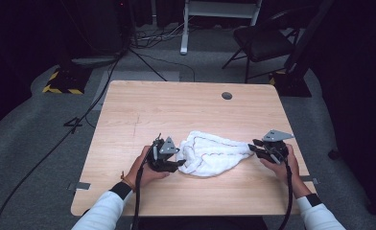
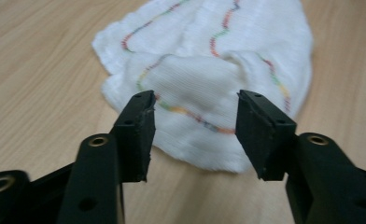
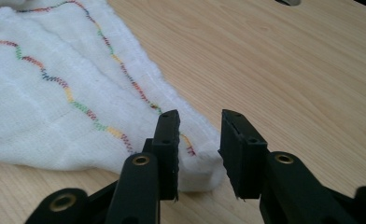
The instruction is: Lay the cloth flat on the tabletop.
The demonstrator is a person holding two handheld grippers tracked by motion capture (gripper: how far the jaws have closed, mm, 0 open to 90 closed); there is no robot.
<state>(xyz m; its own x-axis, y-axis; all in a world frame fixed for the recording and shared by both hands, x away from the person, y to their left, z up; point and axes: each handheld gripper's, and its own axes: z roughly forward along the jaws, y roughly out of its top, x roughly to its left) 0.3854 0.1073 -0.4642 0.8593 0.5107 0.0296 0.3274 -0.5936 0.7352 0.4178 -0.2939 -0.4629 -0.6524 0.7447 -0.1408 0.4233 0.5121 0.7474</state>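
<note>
Lying crumpled near the middle of the wooden table (image 1: 128,110), a white cloth (image 1: 210,153) with multicoloured wavy stitching is noted. The left gripper (image 2: 195,135) is seen parted, cloth edge between its jaws, unpinched. The right gripper (image 3: 199,154) is likewise released, a cloth corner lying between its spread jaws.
</note>
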